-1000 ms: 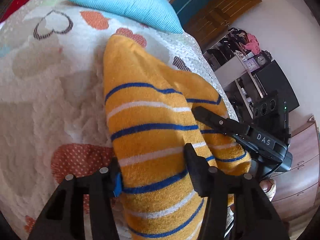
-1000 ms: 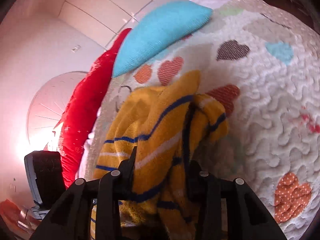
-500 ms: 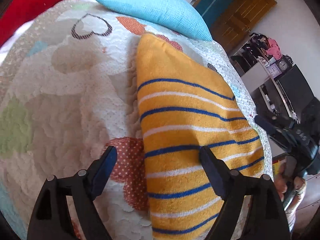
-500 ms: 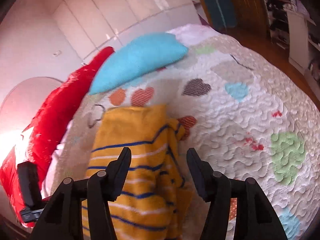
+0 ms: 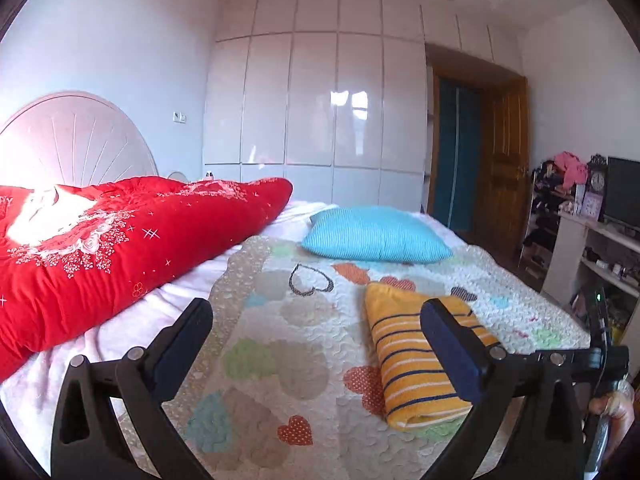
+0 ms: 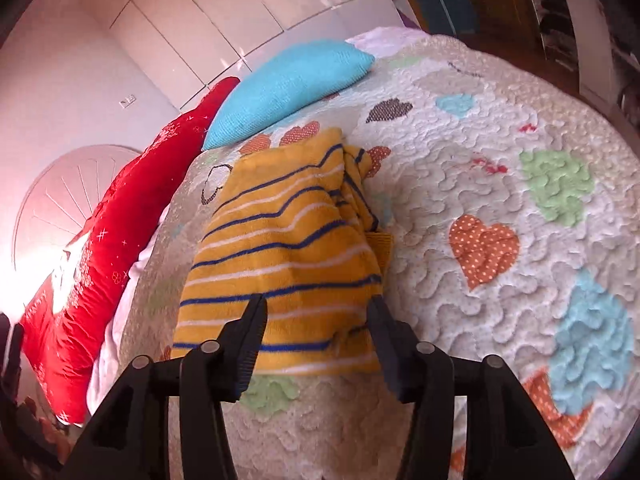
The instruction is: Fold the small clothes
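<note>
Fuzzy striped garment on bumpy quilt; glossy wardrobe.

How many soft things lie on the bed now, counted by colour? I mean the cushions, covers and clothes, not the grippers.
Yellow striped garment: 1
Turquoise pillow: 1
Red duvet: 1
Heart-patterned quilt: 1
Total: 4
</note>
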